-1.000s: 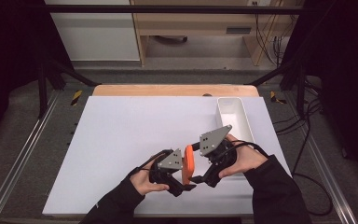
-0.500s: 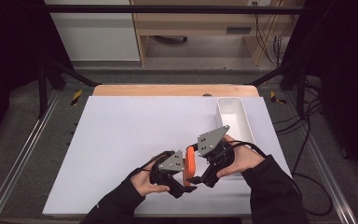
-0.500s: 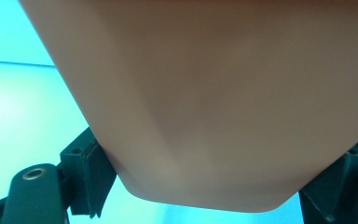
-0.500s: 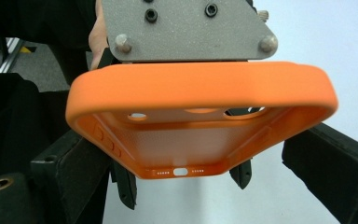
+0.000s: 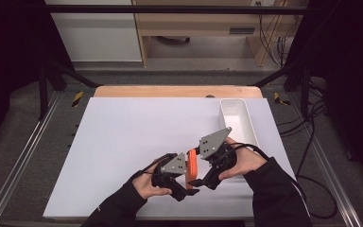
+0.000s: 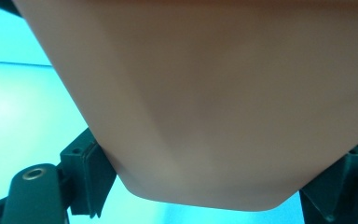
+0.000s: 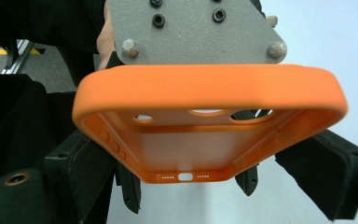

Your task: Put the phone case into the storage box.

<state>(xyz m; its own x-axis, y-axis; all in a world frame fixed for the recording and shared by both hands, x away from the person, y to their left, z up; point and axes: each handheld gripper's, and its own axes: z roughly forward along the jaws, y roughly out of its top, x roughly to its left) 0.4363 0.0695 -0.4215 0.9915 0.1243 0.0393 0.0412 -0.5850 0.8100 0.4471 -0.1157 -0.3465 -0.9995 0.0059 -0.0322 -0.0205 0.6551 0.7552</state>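
**Orange phone case held on edge between two grippers near the table's front**

The phone case (image 5: 192, 163) stands on edge at about 5 o'clock on the white table (image 5: 137, 137), close to the front edge. Broad bare surface lies open toward 10 and 12 o'clock. A white rectangular tray (image 5: 236, 118) sits near the right edge at 2 o'clock, apart from the hands.

The case (image 7: 205, 121) is soft-looking, matte, orange, with rounded corners, a raised lip, three camera cut-outs and a port slot with small holes. Its inner face is finely stippled.

The left gripper (image 5: 182, 187) clasps the case (image 6: 214, 102) across its width, pads pressing both edges. The right gripper (image 5: 199, 179) has just been closing, the case between its jaws; its left pad lies against the case, while the right pad's contact cannot be made out.

Both hands sit where they were a second ago; the grey plate (image 5: 213, 141) on the right gripper keeps its tilt.
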